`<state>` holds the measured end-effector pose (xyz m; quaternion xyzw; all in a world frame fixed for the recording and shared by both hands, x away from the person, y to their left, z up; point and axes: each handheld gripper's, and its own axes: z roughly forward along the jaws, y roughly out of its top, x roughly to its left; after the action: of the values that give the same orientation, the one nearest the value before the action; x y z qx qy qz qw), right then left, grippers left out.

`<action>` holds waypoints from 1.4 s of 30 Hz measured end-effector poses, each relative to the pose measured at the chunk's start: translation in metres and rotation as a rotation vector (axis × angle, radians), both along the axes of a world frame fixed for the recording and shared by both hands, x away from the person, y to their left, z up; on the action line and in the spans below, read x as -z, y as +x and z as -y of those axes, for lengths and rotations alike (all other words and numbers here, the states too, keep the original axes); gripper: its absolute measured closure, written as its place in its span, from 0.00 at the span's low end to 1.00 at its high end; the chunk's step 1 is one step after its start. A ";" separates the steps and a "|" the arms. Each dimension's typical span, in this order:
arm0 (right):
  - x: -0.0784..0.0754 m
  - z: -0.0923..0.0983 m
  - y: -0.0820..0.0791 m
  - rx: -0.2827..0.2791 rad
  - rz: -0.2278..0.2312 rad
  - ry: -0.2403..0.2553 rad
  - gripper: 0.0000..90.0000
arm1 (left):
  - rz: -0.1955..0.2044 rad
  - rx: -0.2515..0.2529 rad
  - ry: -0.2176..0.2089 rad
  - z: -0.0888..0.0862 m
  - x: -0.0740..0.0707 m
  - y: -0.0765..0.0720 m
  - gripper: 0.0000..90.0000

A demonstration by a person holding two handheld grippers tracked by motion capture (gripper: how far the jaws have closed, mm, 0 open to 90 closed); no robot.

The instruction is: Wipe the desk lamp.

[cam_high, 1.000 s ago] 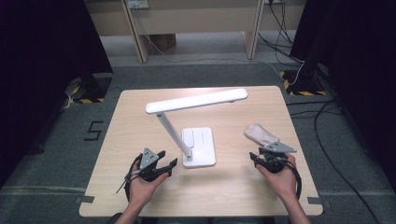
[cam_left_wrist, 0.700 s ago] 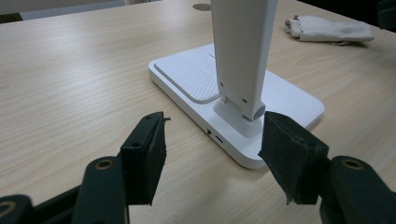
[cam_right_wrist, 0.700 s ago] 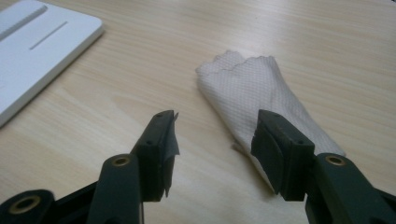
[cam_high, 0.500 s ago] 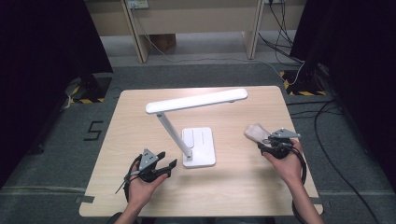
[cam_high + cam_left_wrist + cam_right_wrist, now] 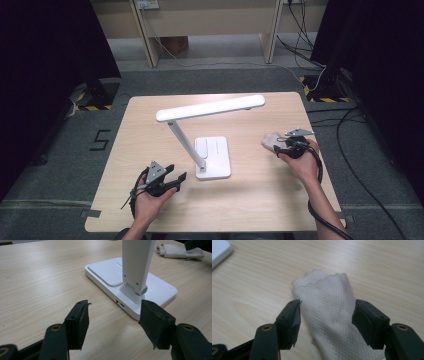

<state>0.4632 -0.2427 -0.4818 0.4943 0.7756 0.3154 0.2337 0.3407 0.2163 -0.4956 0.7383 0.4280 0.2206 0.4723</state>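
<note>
Since the earlier frames, the right tool (image 5: 281,145) is shifting left across the desk (image 5: 150,130) toward the cloth (image 5: 329,312), and its jaws have just been opening. They are now standing wide apart, with the cloth lying between them but not pressed by either pad. The left tool (image 5: 172,181) is resting near the lamp (image 5: 212,157) base, jaws apart and holding nothing.

The cloth is lying crumpled on the right side of the desk, well apart from the lamp base. In the right gripper view its long axis is running near to far, roughly in line with the jaws, and its ragged narrow end is pointing away from the tool.

Risks from this position:
- The jaws are straddling the cloth above the desk surface. Closing too high would likely catch a single fold, and the cloth could slip out on lifting.
- Closing too low would likely scrape the pads on the desk and push the cloth away.
- Carrying the cloth toward the lamp could snag the low lamp arm and tip it.
</note>
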 end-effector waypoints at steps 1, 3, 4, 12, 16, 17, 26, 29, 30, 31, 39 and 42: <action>0.004 0.003 0.006 0.012 -0.017 -0.003 0.43 | -0.001 0.001 0.004 0.000 0.001 -0.001 0.44; 0.005 0.004 0.008 0.021 -0.024 0.003 0.43 | -0.001 0.000 0.004 -0.001 0.001 -0.002 0.44; 0.011 0.009 0.013 0.037 -0.040 0.003 0.43 | -0.002 -0.002 0.005 -0.001 0.001 -0.002 0.44; 0.021 0.013 0.015 0.052 -0.056 0.024 0.44 | -0.003 -0.010 0.002 -0.002 0.001 -0.004 0.44; 0.022 0.013 0.014 0.059 -0.056 0.034 0.45 | -0.002 -0.008 0.003 -0.001 0.001 -0.004 0.44; 0.023 0.013 0.014 0.061 -0.051 0.039 0.45 | -0.004 -0.007 0.002 0.000 0.001 -0.004 0.44; 0.023 0.010 0.010 0.050 -0.039 0.047 0.62 | -0.006 -0.004 0.005 0.001 0.001 -0.005 0.44; 0.023 0.007 0.009 0.042 -0.039 0.057 0.74 | -0.004 -0.001 0.000 0.002 0.001 -0.005 0.44; 0.023 0.006 0.008 0.040 -0.040 0.059 0.77 | -0.005 -0.001 0.001 0.002 0.001 -0.006 0.44; 0.023 0.005 0.008 0.035 -0.037 0.059 0.80 | -0.005 0.000 0.001 0.002 0.001 -0.006 0.45; 0.023 0.001 0.006 0.030 -0.026 0.048 0.86 | 0.004 0.014 0.002 0.005 -0.001 -0.008 0.45; 0.022 -0.001 0.003 0.019 -0.024 0.049 0.86 | 0.010 0.024 0.009 0.007 -0.003 -0.010 0.46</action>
<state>0.4661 -0.2419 -0.5041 0.5108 0.7656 0.3265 0.2152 0.3303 0.2095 -0.4922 0.7442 0.4158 0.2207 0.4739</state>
